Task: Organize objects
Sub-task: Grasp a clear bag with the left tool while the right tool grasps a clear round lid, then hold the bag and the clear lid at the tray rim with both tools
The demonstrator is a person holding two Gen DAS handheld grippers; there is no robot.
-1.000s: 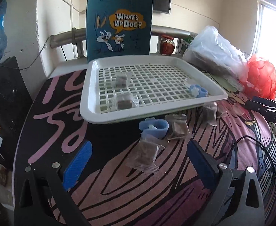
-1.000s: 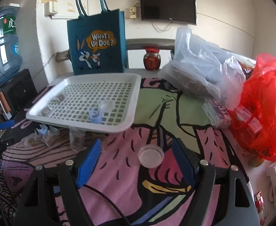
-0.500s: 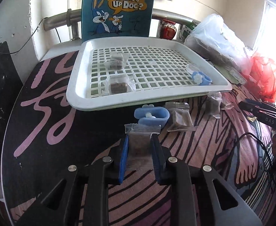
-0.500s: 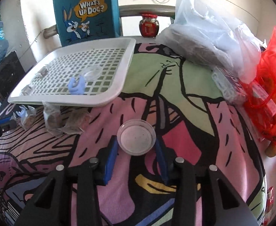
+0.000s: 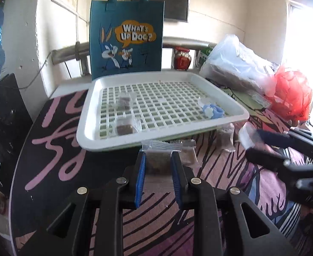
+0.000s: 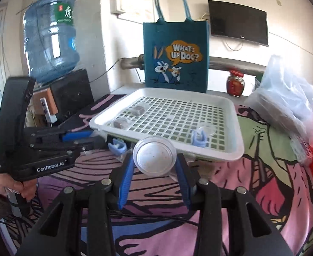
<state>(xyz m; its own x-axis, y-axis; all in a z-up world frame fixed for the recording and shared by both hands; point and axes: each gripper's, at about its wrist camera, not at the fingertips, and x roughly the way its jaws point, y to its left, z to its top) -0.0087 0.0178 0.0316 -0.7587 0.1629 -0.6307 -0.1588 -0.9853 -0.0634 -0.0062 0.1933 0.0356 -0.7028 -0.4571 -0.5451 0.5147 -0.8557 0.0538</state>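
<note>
In the left wrist view, the left gripper (image 5: pixel 157 162) sits low at centre frame, its blue pads pressed onto a small clear packet (image 5: pixel 157 160) of brown material, pinching it just in front of the near rim of a white slatted tray (image 5: pixel 88 115). A second packet (image 5: pixel 187 151) lies just to the right of the held one, and a third (image 5: pixel 225 137) stands further right under the tray's edge.

In the right wrist view, the right gripper (image 6: pixel 154 171) holds a round clear lid (image 6: pixel 154 155) between its blue fingers (image 6: pixel 125 181), jaws partly closed around it, raised in front of the tray's near rim at centre frame. A blue clip (image 6: pixel 116 145) lies on the cloth left of the lid, beside the tray.

On the tray rest two brown packets (image 5: pixel 125 102) towards its left side, and another blue clip (image 5: pixel 212 111) with a small clear dish (image 6: pixel 206 129) near its right corner.

Behind the tray stands a blue cartoon tote bag (image 5: pixel 126 40) against the wall, with a red jar (image 5: pixel 182 58) to its right. A clear plastic bag (image 5: pixel 237 64) and a red plastic bag (image 5: pixel 291 93) fill the right edge. A water bottle (image 6: pixel 50 36) occupies the upper left of the right wrist view, and a person's hand (image 6: pixel 17 186) grips the left tool at lower left.
</note>
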